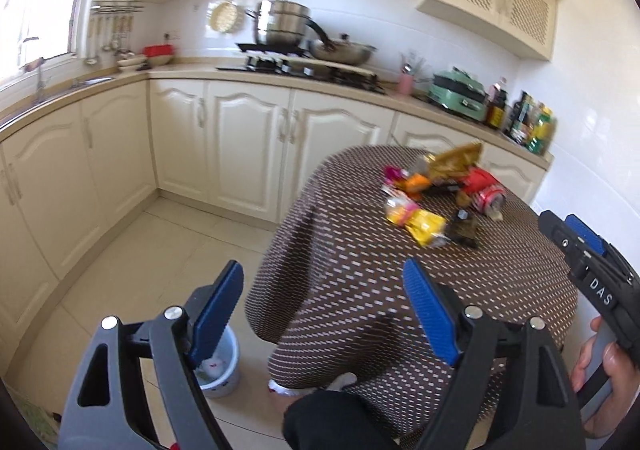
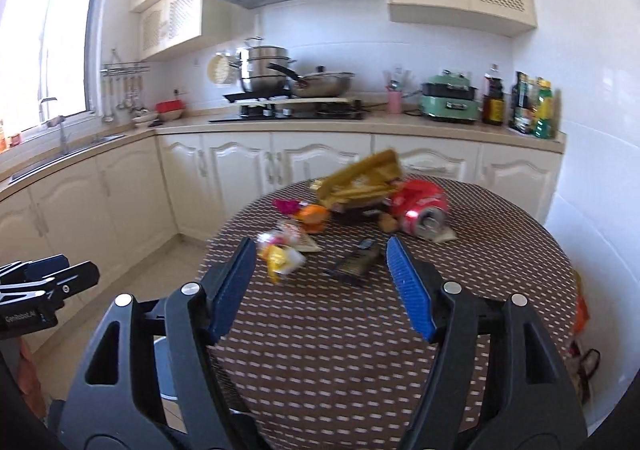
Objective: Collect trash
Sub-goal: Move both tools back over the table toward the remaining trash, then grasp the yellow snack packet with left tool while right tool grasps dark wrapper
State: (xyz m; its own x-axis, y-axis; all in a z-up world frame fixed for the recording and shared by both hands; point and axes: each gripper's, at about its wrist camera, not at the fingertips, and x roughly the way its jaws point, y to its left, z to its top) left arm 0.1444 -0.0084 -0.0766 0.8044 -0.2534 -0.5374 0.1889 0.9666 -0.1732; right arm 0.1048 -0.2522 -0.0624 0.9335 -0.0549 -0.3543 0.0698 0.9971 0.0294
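Trash lies on a round table with a brown patterned cloth: a crushed red can, a gold wrapper, an orange wrapper, a yellow wrapper and a dark wrapper. The same pile shows in the left wrist view, with the can and yellow wrapper. My right gripper is open and empty, above the table just short of the pile. My left gripper is open and empty, at the table's left edge. A pale blue bin stands on the floor below it.
Cream cabinets and a counter run behind the table, with a stove, pots, a green appliance and bottles. A sink is at the left. A white wall is at the right. The floor is tiled.
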